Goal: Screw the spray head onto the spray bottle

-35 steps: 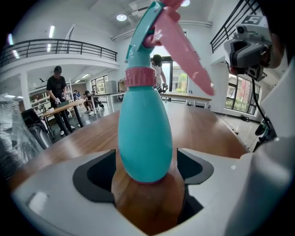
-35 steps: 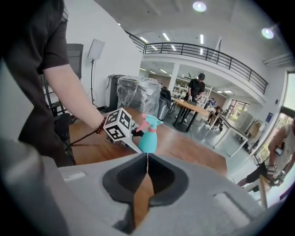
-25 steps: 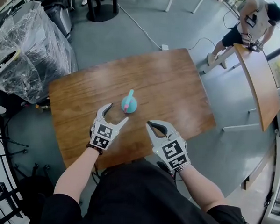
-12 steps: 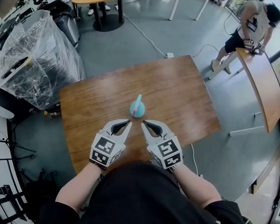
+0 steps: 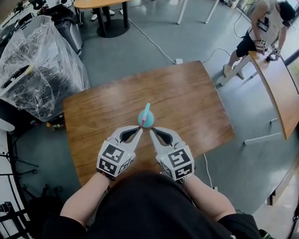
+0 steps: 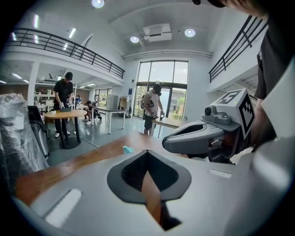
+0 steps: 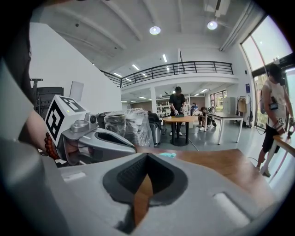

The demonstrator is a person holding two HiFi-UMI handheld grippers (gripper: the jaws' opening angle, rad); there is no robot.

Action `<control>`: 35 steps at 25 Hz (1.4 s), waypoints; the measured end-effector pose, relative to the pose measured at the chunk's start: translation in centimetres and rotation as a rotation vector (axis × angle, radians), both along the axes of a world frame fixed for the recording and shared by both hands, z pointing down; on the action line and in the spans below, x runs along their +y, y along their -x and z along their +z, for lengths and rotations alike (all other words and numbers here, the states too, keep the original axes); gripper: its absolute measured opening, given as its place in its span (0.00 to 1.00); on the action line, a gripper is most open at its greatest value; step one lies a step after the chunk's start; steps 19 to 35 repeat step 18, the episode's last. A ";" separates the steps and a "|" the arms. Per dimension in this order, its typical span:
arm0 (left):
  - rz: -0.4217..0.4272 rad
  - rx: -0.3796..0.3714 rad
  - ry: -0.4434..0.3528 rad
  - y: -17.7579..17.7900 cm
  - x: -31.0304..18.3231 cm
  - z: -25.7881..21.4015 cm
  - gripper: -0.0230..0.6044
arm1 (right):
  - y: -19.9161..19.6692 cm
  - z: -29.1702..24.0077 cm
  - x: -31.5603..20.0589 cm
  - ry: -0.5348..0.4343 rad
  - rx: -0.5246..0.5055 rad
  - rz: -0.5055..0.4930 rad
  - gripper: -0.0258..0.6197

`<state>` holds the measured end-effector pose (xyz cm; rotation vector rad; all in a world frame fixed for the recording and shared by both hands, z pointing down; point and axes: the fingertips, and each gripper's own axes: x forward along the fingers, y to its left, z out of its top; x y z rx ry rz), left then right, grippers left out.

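On your right gripper (image 7: 146, 157) the jaws meet above the table (image 7: 230, 166); your left gripper (image 7: 129, 145) sits just beside.

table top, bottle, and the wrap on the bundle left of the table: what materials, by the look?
Table: wood or wood veneer, with brown streaky grain and a soft sheen.
Bottle: probably plastic, smooth opaque teal with a pink part; too small to be sure.
Wrap: clear plastic film, crinkled, with white glints.

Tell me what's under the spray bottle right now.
Bare wooden table; the spray bottle stands on it. The shut tips of the left gripper and right gripper cover its near base, so the contact there is hidden.
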<state>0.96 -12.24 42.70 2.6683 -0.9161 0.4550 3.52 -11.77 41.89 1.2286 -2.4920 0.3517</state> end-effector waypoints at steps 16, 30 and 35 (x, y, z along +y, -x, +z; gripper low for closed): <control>-0.008 0.015 0.016 -0.5 -0.4 0.1 0.06 | -0.2 0.0 -0.4 0.002 0.026 -0.016 0.03; -0.008 0.017 0.015 -0.5 -0.5 0.1 0.06 | -0.2 0.0 -0.5 0.002 0.027 -0.017 0.03; -0.008 0.017 0.015 -0.5 -0.5 0.1 0.06 | -0.2 0.0 -0.5 0.002 0.027 -0.017 0.03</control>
